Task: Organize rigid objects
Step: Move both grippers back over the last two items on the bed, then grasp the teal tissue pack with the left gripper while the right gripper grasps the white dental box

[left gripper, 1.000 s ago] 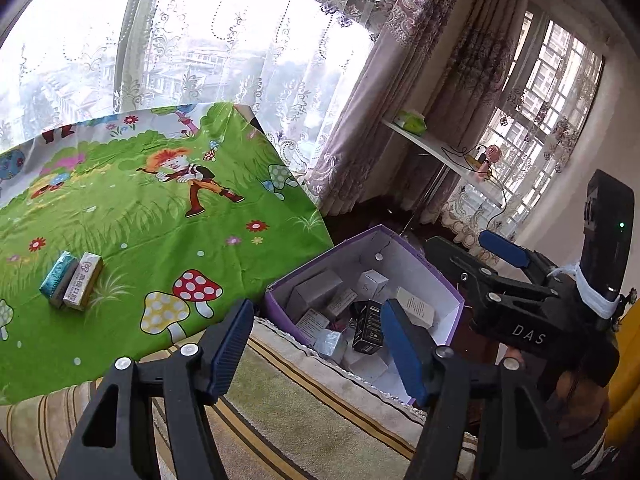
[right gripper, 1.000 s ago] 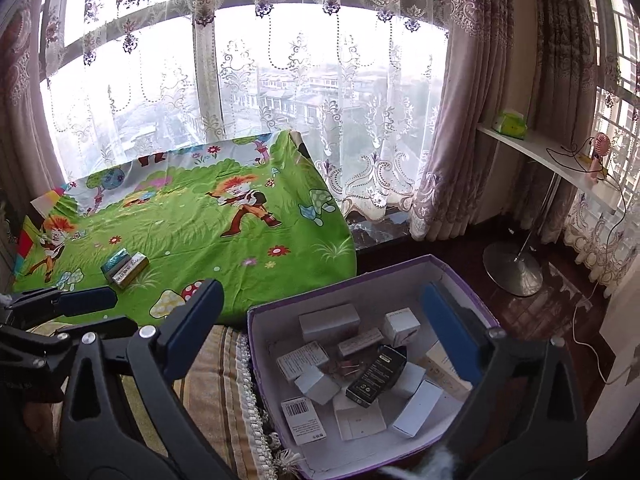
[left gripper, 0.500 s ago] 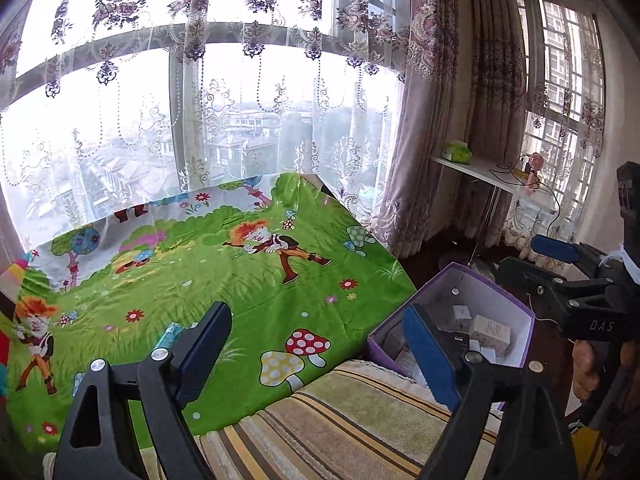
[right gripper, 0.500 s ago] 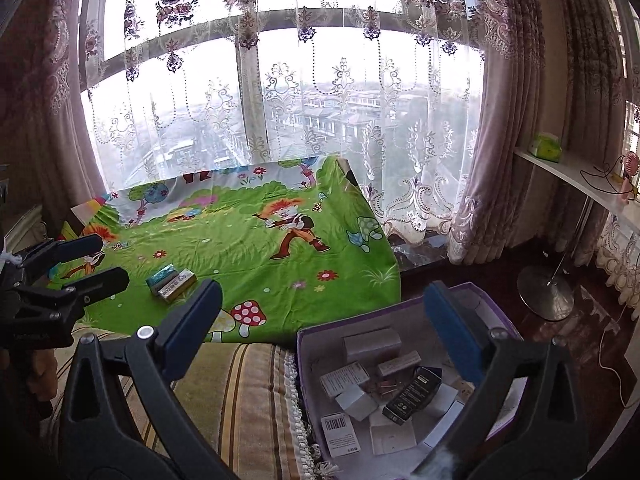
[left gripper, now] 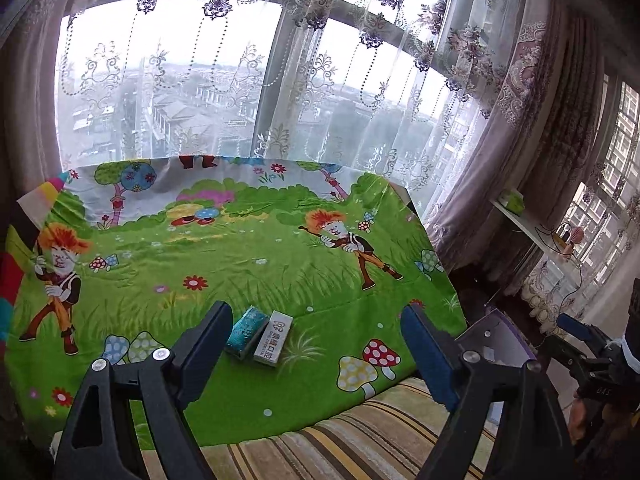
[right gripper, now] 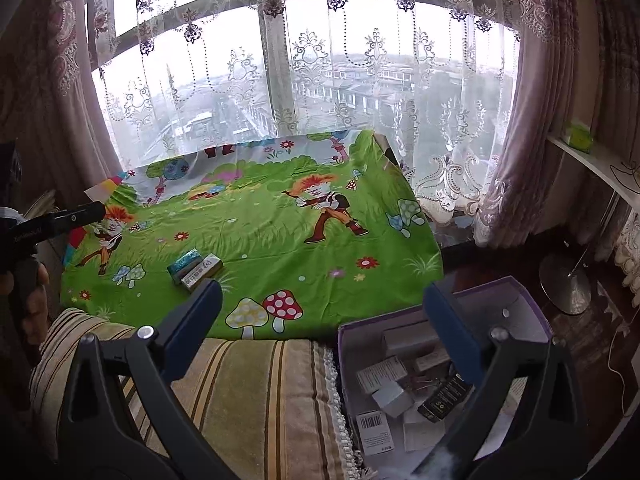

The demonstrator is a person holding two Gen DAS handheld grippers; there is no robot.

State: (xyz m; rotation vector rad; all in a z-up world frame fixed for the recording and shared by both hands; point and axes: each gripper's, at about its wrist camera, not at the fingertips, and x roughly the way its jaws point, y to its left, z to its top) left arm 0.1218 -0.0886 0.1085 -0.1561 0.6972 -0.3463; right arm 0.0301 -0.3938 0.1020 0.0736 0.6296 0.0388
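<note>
Right now: both grippers hang in the air with nothing in them, above the near edge of the table.
Left gripper [left gripper: 316, 344]: jaws spread wide and empty, pointing toward the two small boxes lying on the green cartoon cloth [left gripper: 248, 264].
Right gripper [right gripper: 320, 324]: jaws also spread and empty, one finger over the striped cushion [right gripper: 248, 384], the other over the purple box [right gripper: 532, 300].
Sorted boxes: a teal box [left gripper: 246, 331] and a white box [left gripper: 274, 338] lie side by side, touching, on the cloth.
Loose boxes: several small cartons [right gripper: 384, 372] and a black box [right gripper: 444, 394] lie jumbled in the purple box, beside the table's right end.
Likely step: fetching another carton from the purple box to set beside the pair; this is a guess from the layout.
Risk, pile: the cartons overlap at odd angles, so a gripper closing on one could catch two or slip off a tilted face.
Risk, row: placing a new box too close could nudge the pair out of line.
Risk, cloth: it drapes over the table edge and could drag if snagged.
Risk, grippers: they sit near each other and could collide when crossing.
</note>
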